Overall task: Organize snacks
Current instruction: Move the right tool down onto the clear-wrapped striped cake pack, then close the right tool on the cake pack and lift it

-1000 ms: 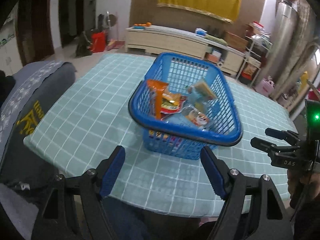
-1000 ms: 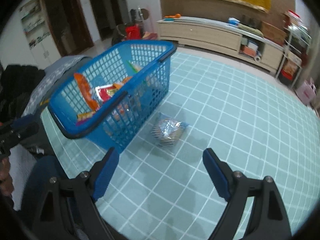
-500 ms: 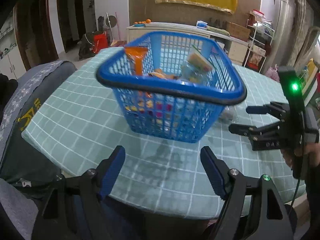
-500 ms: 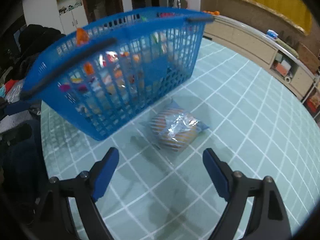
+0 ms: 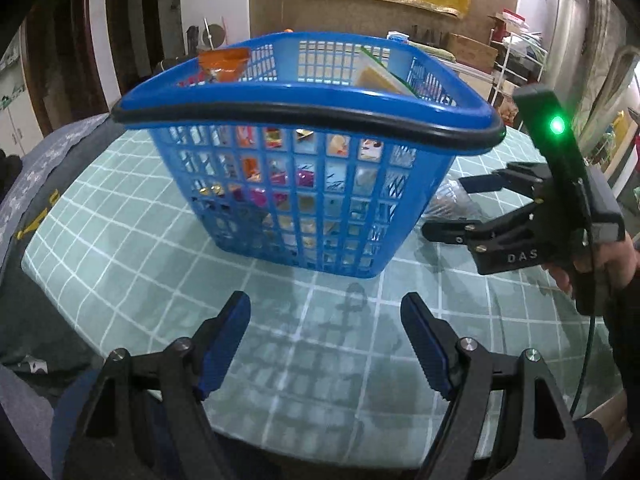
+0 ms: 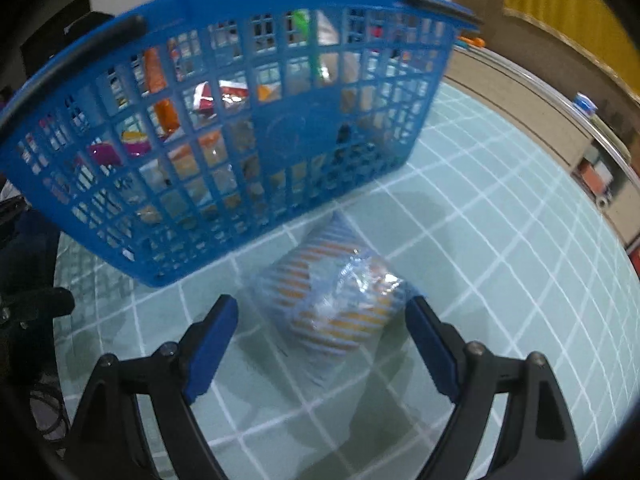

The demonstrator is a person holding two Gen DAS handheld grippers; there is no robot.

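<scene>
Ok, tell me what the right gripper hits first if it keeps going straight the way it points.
Most likely the striped snack packet lying on the tablecloth beside the blue basket. The right gripper is open and the packet sits just ahead between its fingers, though depth is hard to judge.

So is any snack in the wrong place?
Yes, one. A striped snack packet lies on the checked tablecloth just outside the blue basket, while the other snacks sit inside it. The right claw is open around the packet, pads not yet touching. Nothing looks spilled or broken.
</scene>
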